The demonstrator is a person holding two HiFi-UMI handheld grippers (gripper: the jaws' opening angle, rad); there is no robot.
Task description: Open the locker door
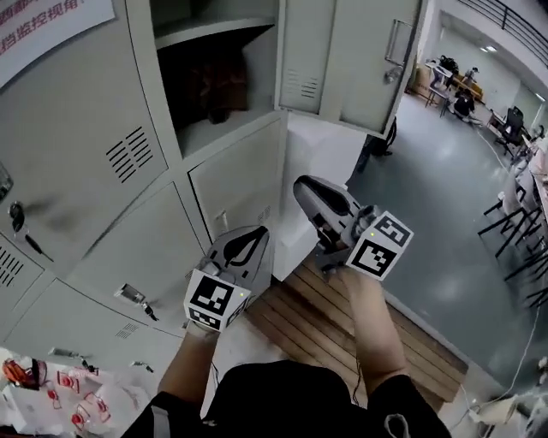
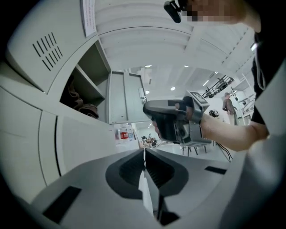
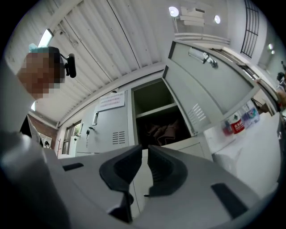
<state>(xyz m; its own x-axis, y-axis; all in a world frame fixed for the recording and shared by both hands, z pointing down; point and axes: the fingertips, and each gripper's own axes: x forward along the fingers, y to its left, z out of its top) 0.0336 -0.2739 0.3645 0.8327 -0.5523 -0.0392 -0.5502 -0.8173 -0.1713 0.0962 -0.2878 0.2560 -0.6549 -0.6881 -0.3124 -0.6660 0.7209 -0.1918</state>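
Head view shows the right hand-held gripper [image 1: 301,186] below-left of the open grey metal locker door [image 1: 351,60], nearer it than the left hand-held gripper [image 1: 257,235]; both closed, empty.

wooden slatted platform [image 1: 342,329] on floor | red-printed notice [image 1: 43,26] upper left | red-labelled bottle [image 3: 235,125]

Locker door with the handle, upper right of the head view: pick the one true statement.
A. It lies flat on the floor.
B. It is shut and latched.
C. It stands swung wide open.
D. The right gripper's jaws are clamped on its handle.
C: the locker door stands swung out from its compartment, so the shelf and a brownish bundle inside show.
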